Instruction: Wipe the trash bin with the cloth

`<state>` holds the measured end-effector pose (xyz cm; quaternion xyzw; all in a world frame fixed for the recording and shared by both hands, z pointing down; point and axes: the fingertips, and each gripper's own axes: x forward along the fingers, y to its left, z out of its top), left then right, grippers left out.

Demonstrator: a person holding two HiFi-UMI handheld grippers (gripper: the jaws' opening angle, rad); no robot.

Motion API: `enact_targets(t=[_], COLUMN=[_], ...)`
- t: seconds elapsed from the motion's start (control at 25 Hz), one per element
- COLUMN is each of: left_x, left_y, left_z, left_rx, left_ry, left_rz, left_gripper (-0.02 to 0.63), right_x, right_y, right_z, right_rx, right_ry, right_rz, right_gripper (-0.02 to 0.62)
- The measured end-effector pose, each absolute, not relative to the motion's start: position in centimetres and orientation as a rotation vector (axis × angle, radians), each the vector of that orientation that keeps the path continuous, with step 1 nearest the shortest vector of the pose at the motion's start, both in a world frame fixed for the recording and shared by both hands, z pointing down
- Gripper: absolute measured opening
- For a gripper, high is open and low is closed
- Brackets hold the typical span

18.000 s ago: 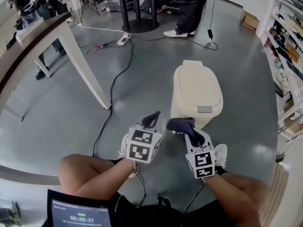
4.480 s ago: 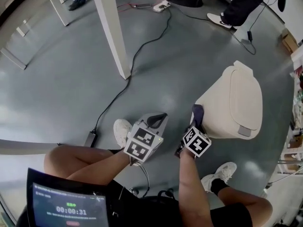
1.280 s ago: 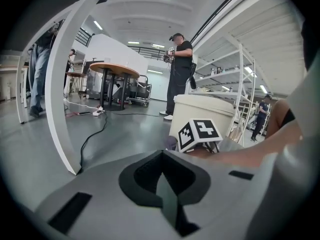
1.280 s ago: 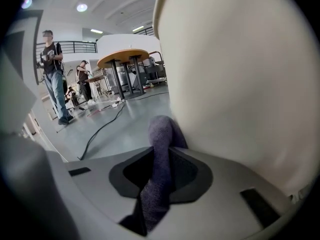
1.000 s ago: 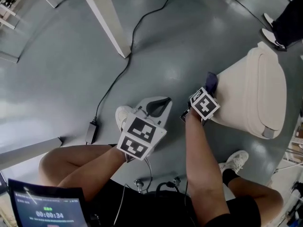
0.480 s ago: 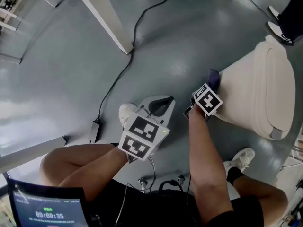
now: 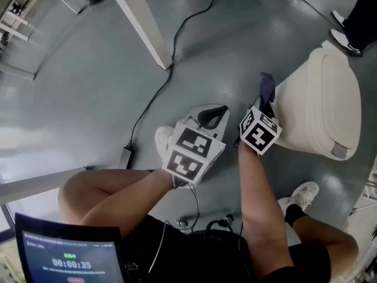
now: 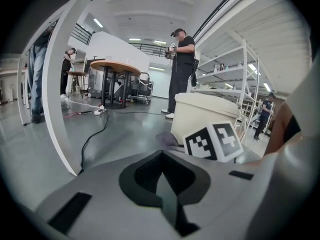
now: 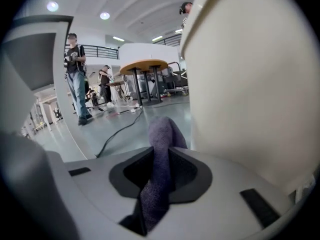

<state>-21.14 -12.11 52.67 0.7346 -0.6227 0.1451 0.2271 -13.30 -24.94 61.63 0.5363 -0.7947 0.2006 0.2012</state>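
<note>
Right gripper point(image 9: 159, 181) is clamping the purple cloth point(image 9: 161, 134), holding it just at the side wall of the cream trash bin point(image 7: 321, 108), which is standing on the grey floor point(image 7: 88, 87). Left gripper point(image 8: 162, 186) is hovering nearby, jaws together, gripping nothing.

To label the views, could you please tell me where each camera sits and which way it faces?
Head view: on the person's head, facing steeply down; shows forearms, knees, the left gripper and the right gripper.
Left gripper view: rides the left gripper, low, facing along its shut, empty jaws toward the trash bin.
Right gripper view: rides the right gripper, facing along jaws shut on the cloth, the bin's wall close at right.
Shared: both gripper views show the round table and the floor cable.
</note>
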Motion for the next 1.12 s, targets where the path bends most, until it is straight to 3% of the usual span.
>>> enact_targets(t=[0.2, 0.6, 0.88, 1.12], left_x=[-23.4, -20.5, -13.6, -8.6], left_y=[-12.4, -12.8, -12.4, -10.5], left_z=[48.6, 37.5, 29.2, 24.2], left_rx=[2.015, 2.093, 2.23, 2.337], left_ry=[-1.803, -1.861, -1.864, -1.912], left_rz=[0.284, -0.028, -0.077, -0.018], left_gripper=[0.002, 0.002, 0.002, 0.002], right_x=[-15.1, -9.7, -1.4, 4.9], right_y=[-21.9, -15.6, -11.4, -9.9], right_z=[55.4, 36.7, 27.1, 24.6], right_rx=[1.362, 1.071, 1.161, 1.287], right_ry=[-2.396, -2.603, -2.659, -2.667], right_rz=[0.387, -0.164, -0.224, -0.179], right_gripper=[0.08, 0.08, 0.08, 0.08])
